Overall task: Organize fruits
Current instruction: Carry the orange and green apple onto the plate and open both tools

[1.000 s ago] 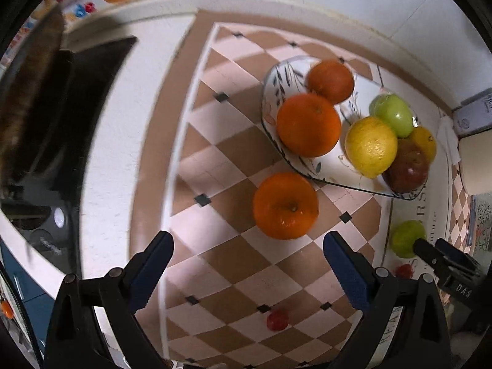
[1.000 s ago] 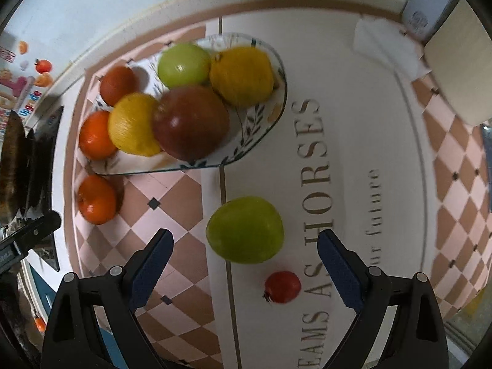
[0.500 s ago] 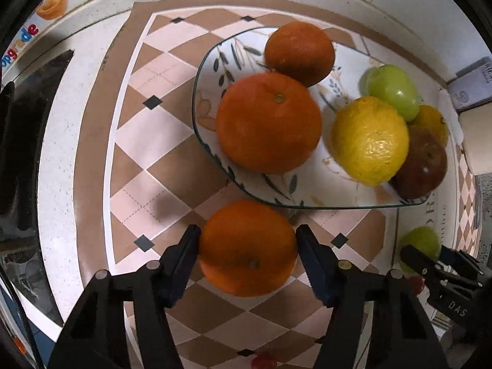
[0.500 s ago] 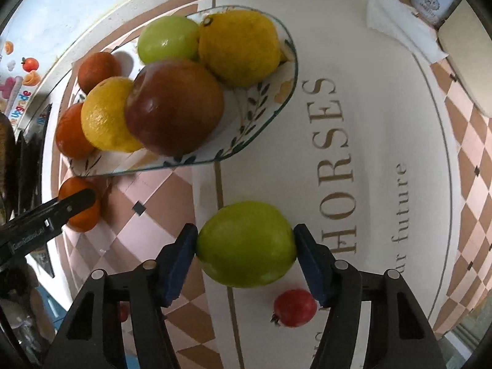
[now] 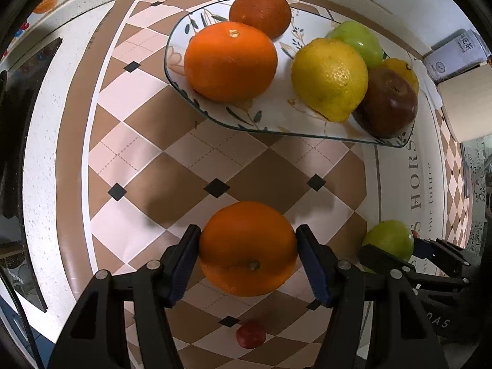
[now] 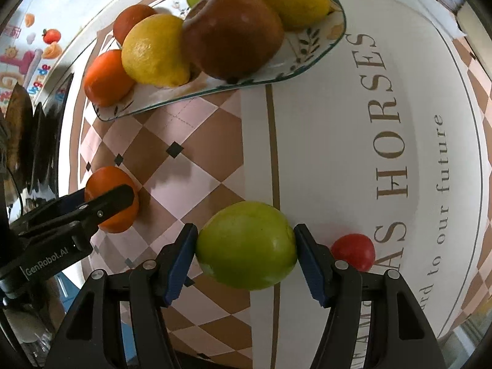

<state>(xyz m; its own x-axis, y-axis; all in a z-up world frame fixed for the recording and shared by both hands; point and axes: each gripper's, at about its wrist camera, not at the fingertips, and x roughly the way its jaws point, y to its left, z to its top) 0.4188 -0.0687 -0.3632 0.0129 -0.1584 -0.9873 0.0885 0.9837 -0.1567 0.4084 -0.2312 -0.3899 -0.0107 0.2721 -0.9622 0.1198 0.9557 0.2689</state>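
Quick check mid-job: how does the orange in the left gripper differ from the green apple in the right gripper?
The orange is deep orange with a dimpled peel and a small stem scar showing; the green apple is smooth, glossy yellow-green. The orange sits in the left gripper over the checkered part of the mat; the apple sits in the right gripper by the mat's brown stripe. Both are round, pinched between blue pads, and still outside the plate.

Each scene is viewed steeply downward, close in, along gripper fingers. The fruit plate (image 5: pixel 276 123) (image 6: pixel 307 58) is shared by both views.
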